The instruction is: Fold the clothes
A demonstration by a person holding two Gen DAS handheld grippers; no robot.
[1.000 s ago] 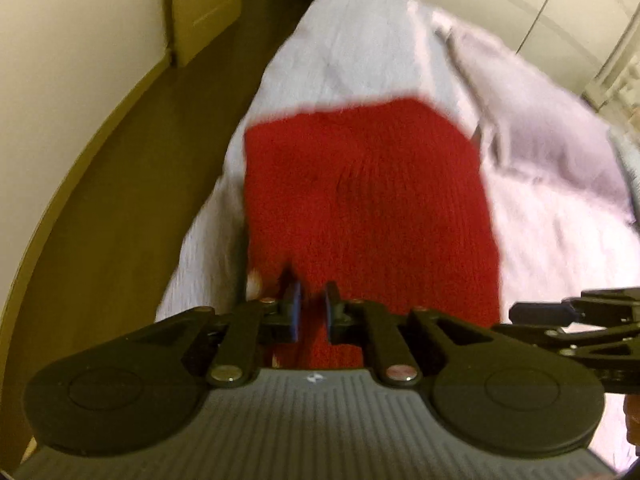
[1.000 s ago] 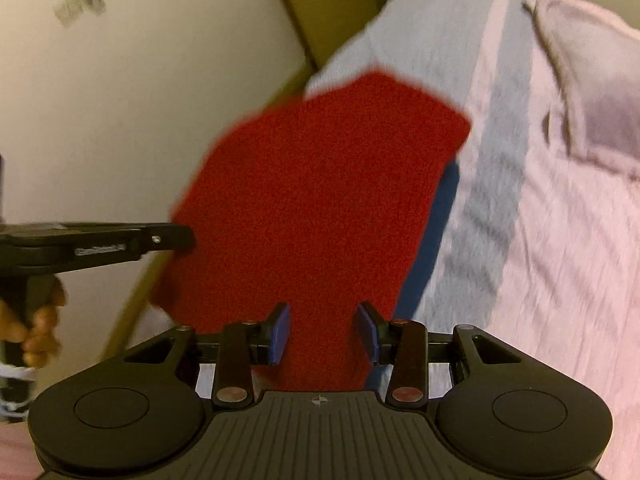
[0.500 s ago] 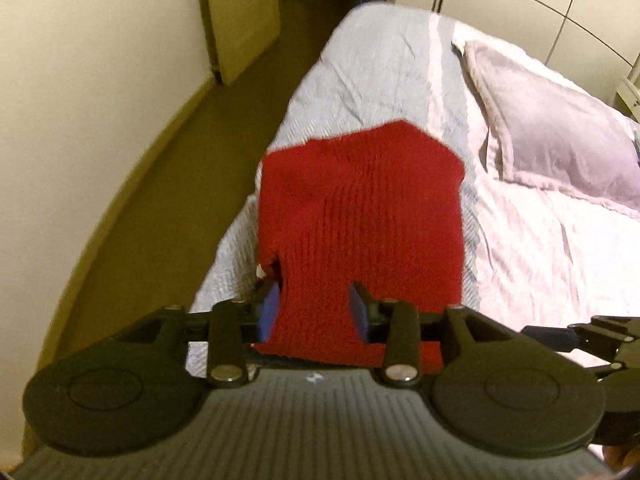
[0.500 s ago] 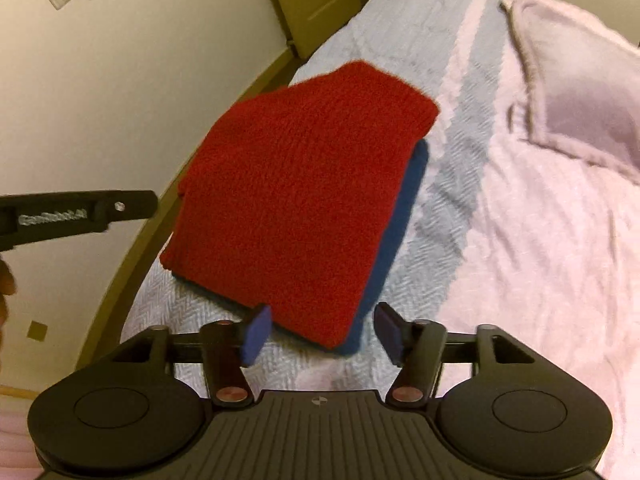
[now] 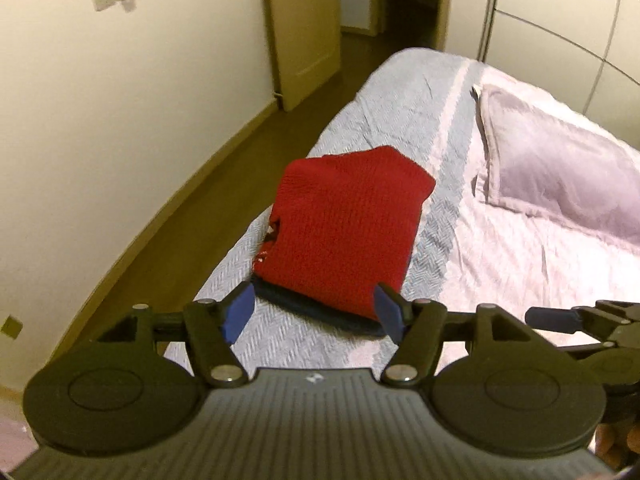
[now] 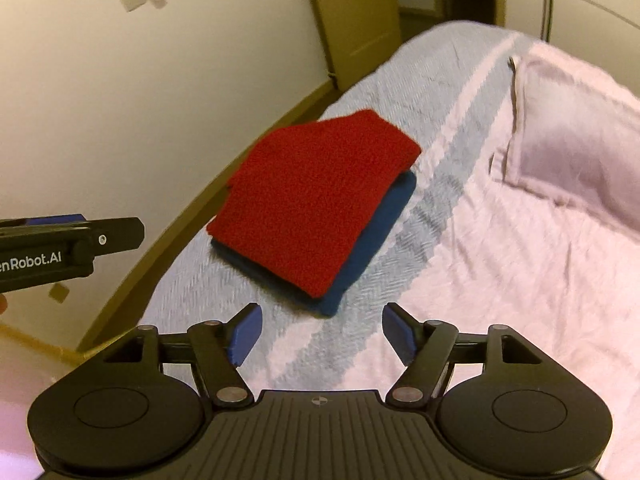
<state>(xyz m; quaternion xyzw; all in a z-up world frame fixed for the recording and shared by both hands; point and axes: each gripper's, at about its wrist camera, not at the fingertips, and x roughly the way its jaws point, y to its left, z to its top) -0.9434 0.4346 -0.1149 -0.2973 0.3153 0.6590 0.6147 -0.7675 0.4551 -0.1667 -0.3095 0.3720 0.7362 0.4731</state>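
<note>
A folded red knitted garment (image 5: 344, 236) is seen lying flat on a bed with a grey-blue herringbone cover (image 5: 400, 112), stacked on a folded dark blue garment (image 6: 372, 236) whose edges show beneath it. The left claw (image 5: 314, 312) is spread wide and grips nothing; the red stack is placed just ahead of its blue-padded fingertips, roughly centred between them, without contact. The right claw (image 6: 322, 334) is likewise released and empty — the stack is found ahead of it and slightly to its left, clear of the tips. A pale lilac pillow (image 5: 560, 176) is set ahead and to the right of both claws, cut off at the frame edge. The right-hand view is blurred, so the knit texture cannot be made out there. Only a thin strip of the blue garment is visible from the left — the rest is hidden under the red.
</note>
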